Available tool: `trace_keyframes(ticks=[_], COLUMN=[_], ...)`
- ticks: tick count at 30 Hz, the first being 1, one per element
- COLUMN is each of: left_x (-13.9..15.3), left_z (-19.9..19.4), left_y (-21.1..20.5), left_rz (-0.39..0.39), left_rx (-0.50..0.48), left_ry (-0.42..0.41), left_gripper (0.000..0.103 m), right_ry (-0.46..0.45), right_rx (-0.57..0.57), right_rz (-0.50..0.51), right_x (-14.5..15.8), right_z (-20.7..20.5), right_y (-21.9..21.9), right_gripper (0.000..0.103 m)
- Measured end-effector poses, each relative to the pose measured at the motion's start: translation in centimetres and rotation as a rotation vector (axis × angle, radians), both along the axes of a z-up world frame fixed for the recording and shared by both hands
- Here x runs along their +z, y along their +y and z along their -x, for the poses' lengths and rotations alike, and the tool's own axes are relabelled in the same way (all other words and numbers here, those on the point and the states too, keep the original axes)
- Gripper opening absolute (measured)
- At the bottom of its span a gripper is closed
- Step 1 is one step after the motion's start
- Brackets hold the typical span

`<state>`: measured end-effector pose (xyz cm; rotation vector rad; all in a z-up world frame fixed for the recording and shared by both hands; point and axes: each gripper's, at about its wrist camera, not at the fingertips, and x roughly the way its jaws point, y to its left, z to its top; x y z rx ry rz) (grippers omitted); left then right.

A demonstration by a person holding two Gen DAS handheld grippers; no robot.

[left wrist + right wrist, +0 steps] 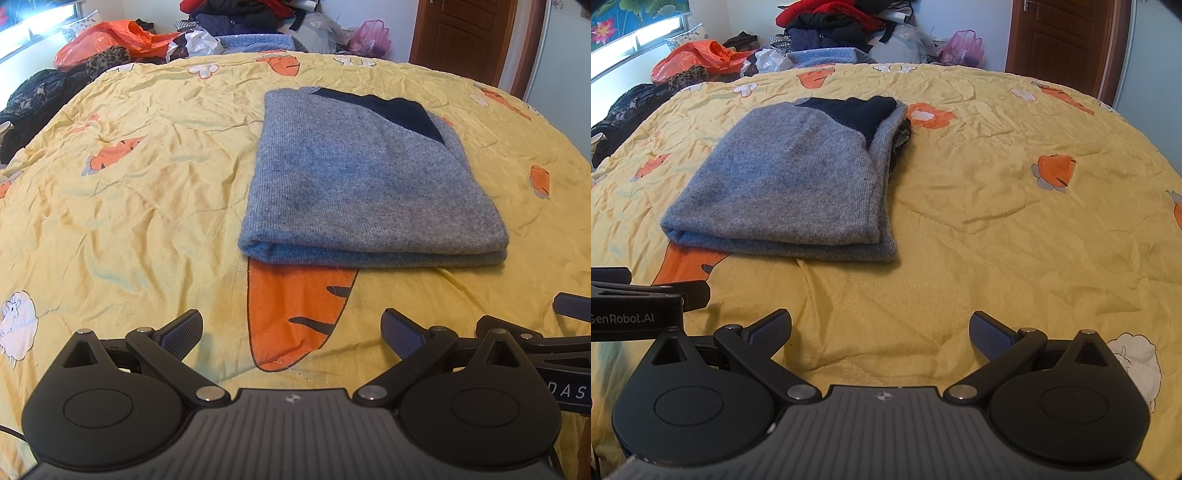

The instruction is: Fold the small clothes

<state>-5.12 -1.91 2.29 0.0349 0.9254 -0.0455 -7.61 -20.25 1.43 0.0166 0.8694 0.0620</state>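
**A soft grey sweater, folded up on the bed**

The grey sweater (369, 177) lies folded on the yellow quilt (129, 184), about in the middle of the bed and a little toward the near edge. It makes a neat thick block with a dark blue patch (391, 110) at its far end. The near end is a rounded fold, and it rests on a big orange carrot print (295, 317).

The left gripper (291, 332) sits low near the near edge of the bed, its two claws spread wide apart with nothing between them. The right gripper (881, 330) is just beside it and the same — claws wide apart, nothing held. Neither one touches the sweater. From the right, the sweater (790, 177) is ahead and off to the left.

The sweater looks knitted and fuzzy, so it is probably soft, floppy and light. It will bend and sag when lifted, and the layers could slide apart. It should not break and should not slip much in the rubbery pads (991, 334). A good place to pinch looks like the thick near fold, one claw at each near corner — taking all the layers at once so the block stays together. Pinching only the top layer would likely open it up.

The folding looks nearly done or done. A heap of other clothes (236, 14) sits past the far edge of the bed.
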Motion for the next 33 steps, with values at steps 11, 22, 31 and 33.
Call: trace_keyframes(ticks=[11, 22, 31, 33], left_x=[0.15, 0.36, 0.49, 0.48], left_z=[0.16, 0.3, 0.4, 0.4], left_y=[0.03, 0.24, 0.32, 0.33], left_rz=[0.005, 0.009, 0.01, 0.01], left_rx=[0.002, 0.005, 0.007, 0.007], left_ry=[-0.004, -0.005, -0.005, -0.006], left_gripper=[0.103, 0.103, 0.103, 0.103], right_ry=[-0.003, -0.001, -0.001, -0.002], right_rx=[-0.008, -0.008, -0.007, -0.007], right_rz=[-0.002, -0.003, -0.004, -0.003], right_x=[0.18, 0.24, 0.35, 0.32], right_z=[0.02, 0.02, 0.13, 0.21], right_y=[-0.19, -0.22, -0.12, -0.06], right_gripper=[0.103, 0.103, 0.103, 0.103])
